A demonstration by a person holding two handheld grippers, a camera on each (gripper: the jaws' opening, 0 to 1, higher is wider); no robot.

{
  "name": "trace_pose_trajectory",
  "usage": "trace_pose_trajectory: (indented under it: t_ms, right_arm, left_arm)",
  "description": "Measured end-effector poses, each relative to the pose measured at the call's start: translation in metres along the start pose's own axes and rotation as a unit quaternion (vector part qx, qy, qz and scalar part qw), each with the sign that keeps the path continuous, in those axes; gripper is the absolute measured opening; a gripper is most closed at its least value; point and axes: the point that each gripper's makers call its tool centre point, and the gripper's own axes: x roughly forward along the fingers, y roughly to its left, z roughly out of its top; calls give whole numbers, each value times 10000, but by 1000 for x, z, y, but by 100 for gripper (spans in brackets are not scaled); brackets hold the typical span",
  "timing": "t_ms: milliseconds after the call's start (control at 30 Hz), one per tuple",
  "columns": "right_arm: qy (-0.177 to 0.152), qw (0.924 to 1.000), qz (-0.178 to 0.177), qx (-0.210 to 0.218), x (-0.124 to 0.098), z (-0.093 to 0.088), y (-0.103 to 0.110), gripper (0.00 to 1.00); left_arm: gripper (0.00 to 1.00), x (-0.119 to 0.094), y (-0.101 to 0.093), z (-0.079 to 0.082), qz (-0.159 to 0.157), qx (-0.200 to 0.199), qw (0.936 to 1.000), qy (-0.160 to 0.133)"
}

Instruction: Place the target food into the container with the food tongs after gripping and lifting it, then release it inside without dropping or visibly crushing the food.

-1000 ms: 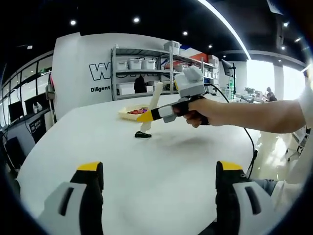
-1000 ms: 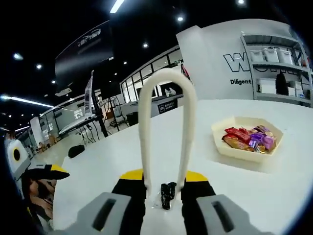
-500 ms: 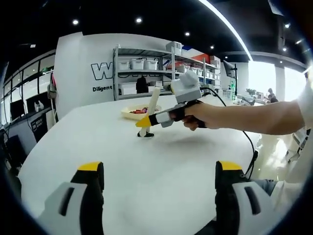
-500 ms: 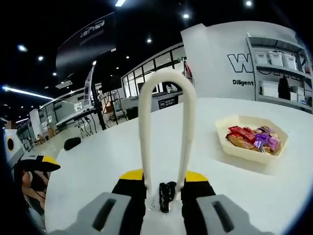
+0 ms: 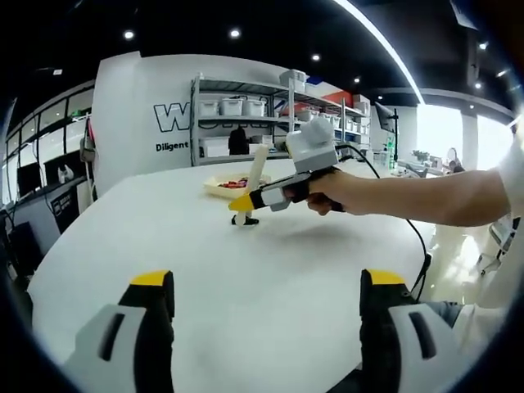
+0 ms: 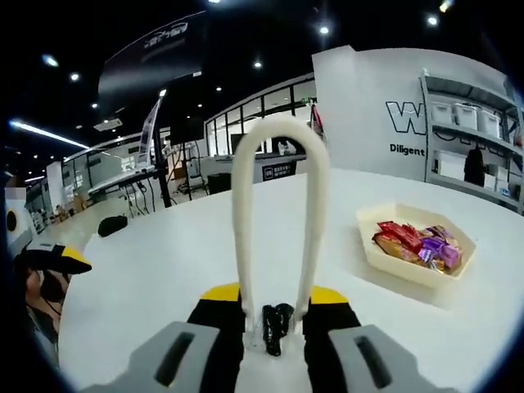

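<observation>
**Inspector:** Begin at the fingers. The right gripper [image 6: 275, 315]?

**Assessor:** Its yellow-tipped jaws are closed on the two legs of the white food tongs [image 6: 281, 213], clamping them. The loop of the tongs rises up that view; the tips point down at the white table [image 6: 164, 270]. Between the tips sits the target food [image 6: 275, 325], a small dark piece. It looks held there, but I cannot tell whether it is clear of the table surface.

**Inspector:** The left gripper [image 5: 266, 307]?

**Assessor:** Jaws spread wide, nothing between them, low over the near edge of the table and well apart from the work.

**Inspector:** Confirmed from the left gripper view?

**Assessor:** Yes. A hand [image 5: 327, 192] holds the right gripper out over the table, tongs angled downward, with the dark piece at their tips at or just above the surface.

**Inspector:** Progress?

**Assessor:** In my judgement the grip is made; the lift is at most beginning. Carry and release remain. The container [image 6: 416, 246], a pale hexagonal tray already holding wrapped sweets [image 6: 413, 244], stands well apart, ahead and to the right in the right gripper view.

**Inspector:** Orientation of the food?

**Assessor:** Its long axis appears to run upright in the right gripper view, along the tong legs. Too small to say more.
</observation>
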Motion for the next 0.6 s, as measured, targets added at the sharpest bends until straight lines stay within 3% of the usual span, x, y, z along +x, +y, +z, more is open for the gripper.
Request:
trace_pose_trajectory:
  t_ms: [600]
  right_arm:
    - [116,9996,-116,-223,-3,-7,-3,16]
  left_arm:
    - [93,2,-5,-1,-59,18,10000,30]
